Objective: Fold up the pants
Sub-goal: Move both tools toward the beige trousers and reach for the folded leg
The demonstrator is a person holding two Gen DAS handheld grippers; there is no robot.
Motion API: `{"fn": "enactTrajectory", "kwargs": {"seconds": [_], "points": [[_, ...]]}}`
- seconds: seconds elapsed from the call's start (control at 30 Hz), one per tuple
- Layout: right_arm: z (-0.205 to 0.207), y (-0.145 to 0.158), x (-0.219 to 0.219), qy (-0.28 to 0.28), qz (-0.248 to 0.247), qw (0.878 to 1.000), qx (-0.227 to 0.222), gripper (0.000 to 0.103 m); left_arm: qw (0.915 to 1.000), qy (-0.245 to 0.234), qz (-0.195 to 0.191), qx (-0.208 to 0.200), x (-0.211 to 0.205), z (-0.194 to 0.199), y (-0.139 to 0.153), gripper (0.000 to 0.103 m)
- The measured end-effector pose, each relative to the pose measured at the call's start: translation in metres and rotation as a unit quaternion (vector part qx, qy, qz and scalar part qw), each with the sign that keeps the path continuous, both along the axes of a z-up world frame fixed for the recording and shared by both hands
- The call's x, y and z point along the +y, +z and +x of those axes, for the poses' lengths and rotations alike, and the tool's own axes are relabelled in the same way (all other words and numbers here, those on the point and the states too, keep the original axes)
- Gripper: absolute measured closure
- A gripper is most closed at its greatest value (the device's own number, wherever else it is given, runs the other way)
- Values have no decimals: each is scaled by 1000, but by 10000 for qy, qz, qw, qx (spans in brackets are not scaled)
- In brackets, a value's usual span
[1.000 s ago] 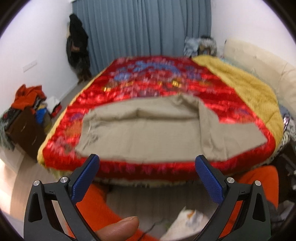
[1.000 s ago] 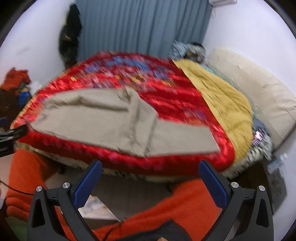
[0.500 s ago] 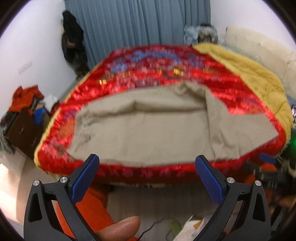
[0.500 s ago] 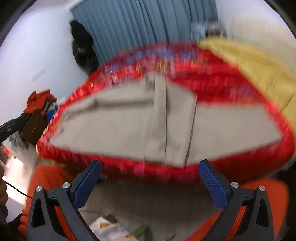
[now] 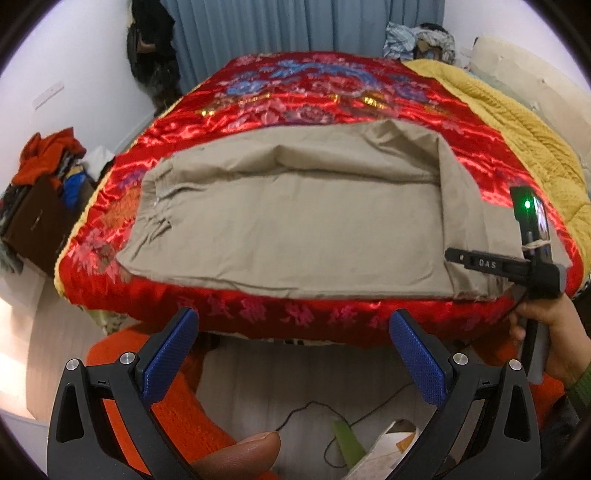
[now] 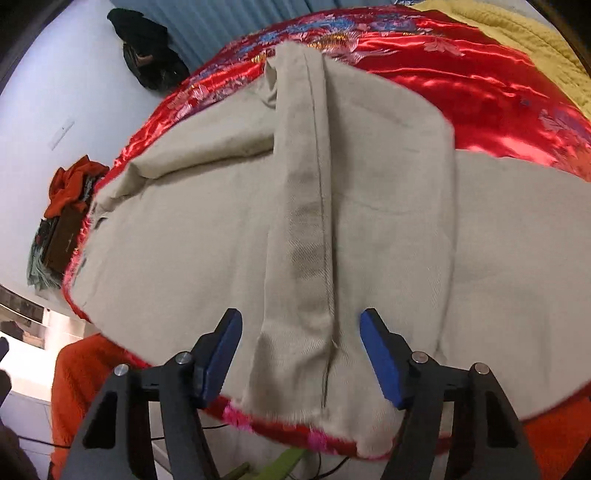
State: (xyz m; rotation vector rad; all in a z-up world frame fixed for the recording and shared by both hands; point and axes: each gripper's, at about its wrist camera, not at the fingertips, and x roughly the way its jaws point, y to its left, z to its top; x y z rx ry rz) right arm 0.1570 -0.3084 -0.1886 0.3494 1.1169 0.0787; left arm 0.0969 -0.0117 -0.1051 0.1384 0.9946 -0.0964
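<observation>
Beige pants (image 5: 295,229) lie flat on a red satin bedspread (image 5: 332,92), with one leg end folded back across them. In the right wrist view this folded end (image 6: 306,258) runs as a seamed strip toward the bed's near edge. My right gripper (image 6: 301,325) straddles the strip; its jaws are closing, and the blue pads (image 6: 380,362) stand apart from the cloth. My left gripper (image 5: 295,325) hangs open just below the bed's front edge, nothing between its fingers. At the right of the left wrist view, a hand (image 5: 546,332) holds the right gripper's black frame (image 5: 487,264) over the pants' right end.
A yellow blanket (image 5: 517,129) covers the bed's right side. A blue-grey curtain (image 5: 295,26) hangs behind. A pile of clothes on a dark box (image 5: 44,192) stands at the left wall. Orange fabric (image 5: 177,406), a thin cable (image 5: 314,410) and paper (image 5: 388,450) lie below the bed edge.
Both views dropped closer to the bed. The right gripper swung in over the pants and its jaws narrowed around the folded strip. It came into the left wrist view at the right.
</observation>
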Motion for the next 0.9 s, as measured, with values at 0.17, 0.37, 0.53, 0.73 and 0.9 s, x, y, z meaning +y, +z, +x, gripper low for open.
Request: {"fn": "enactTrajectory", "kwargs": {"seconds": [0.17,0.37,0.53,0.73,0.9], "points": [[5,7,22,648,-971,9931,76,80,9998,-28,115,161,0,4,-11,0],[-1,82,12,1139,-1864,9737,-643,99,9997,187,87,116,10,21,-10,0],[13,108,-15,1104,-1965,9727,-558,99,9996,223,131,106,8,32,-12,0],[-51,55,67,3875,-2578,8850,155,99,9991,169,279,274,0,40,-29,0],[-24,62,28,4216,-3036,8538,335,100,9983,87,415,394,-9,51,-35,0]]}}
